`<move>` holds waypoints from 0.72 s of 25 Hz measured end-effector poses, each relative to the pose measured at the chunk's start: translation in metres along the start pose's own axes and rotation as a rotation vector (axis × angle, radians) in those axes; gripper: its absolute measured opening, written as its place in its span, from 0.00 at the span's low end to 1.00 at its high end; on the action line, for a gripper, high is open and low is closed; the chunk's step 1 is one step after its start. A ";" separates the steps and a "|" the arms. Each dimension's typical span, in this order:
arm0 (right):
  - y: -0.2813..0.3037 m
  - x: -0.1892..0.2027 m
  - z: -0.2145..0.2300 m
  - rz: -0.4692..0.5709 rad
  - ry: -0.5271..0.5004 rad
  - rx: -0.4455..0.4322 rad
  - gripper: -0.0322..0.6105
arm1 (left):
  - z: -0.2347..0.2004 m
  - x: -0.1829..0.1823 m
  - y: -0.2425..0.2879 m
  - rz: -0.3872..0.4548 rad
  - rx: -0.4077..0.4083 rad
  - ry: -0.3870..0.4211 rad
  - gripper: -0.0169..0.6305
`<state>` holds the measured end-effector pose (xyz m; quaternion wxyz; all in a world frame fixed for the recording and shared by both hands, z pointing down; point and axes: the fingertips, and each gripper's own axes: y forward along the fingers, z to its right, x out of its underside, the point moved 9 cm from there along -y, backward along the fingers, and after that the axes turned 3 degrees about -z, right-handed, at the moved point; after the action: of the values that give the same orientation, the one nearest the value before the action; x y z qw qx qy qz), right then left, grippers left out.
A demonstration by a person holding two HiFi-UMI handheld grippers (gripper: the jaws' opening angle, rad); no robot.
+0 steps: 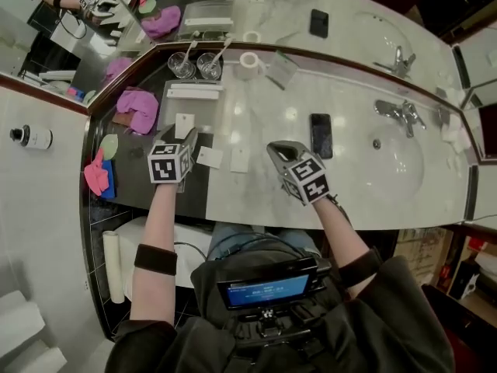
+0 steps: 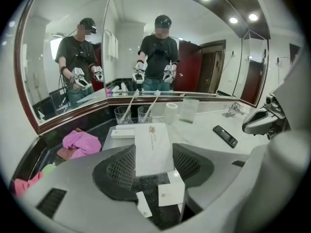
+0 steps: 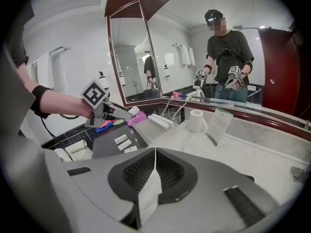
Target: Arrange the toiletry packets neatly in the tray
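In the left gripper view my left gripper [image 2: 153, 165] is shut on a flat white packet [image 2: 153, 147], held lengthwise between the two pads. It hangs above the dark counter, where two small white packets [image 2: 171, 194] lie below it. The grey tray [image 2: 112, 141] lies ahead with a long white box [image 2: 122, 132] on it. My right gripper [image 3: 154, 171] is shut on a thin white packet [image 3: 149, 193], seen edge-on. In the head view the left gripper [image 1: 186, 140] is just short of the tray [image 1: 172, 113] and the right gripper [image 1: 278, 151] is over the marble.
Two glasses with toothbrushes [image 1: 194, 64], a toilet roll [image 1: 250, 59] and a standing card [image 1: 281, 68] line the back. A pink cloth [image 1: 138, 106] lies left of the tray. A black phone [image 1: 321, 134] and the sink [image 1: 400, 162] with its faucet [image 1: 397, 112] are to the right.
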<state>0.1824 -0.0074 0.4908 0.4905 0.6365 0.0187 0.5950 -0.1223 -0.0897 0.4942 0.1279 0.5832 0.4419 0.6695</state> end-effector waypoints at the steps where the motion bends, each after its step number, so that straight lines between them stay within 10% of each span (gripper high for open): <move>1: 0.000 -0.001 -0.002 0.000 -0.011 -0.005 0.08 | 0.002 0.007 -0.004 -0.003 0.001 -0.006 0.39; 18: 0.012 -0.008 -0.033 -0.021 -0.075 -0.086 0.08 | -0.023 0.156 -0.054 -0.158 -0.108 -0.192 0.39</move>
<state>0.1477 0.0017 0.4863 0.5240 0.6363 -0.0188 0.5659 -0.2058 0.0383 0.5602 0.2530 0.6002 0.4353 0.6215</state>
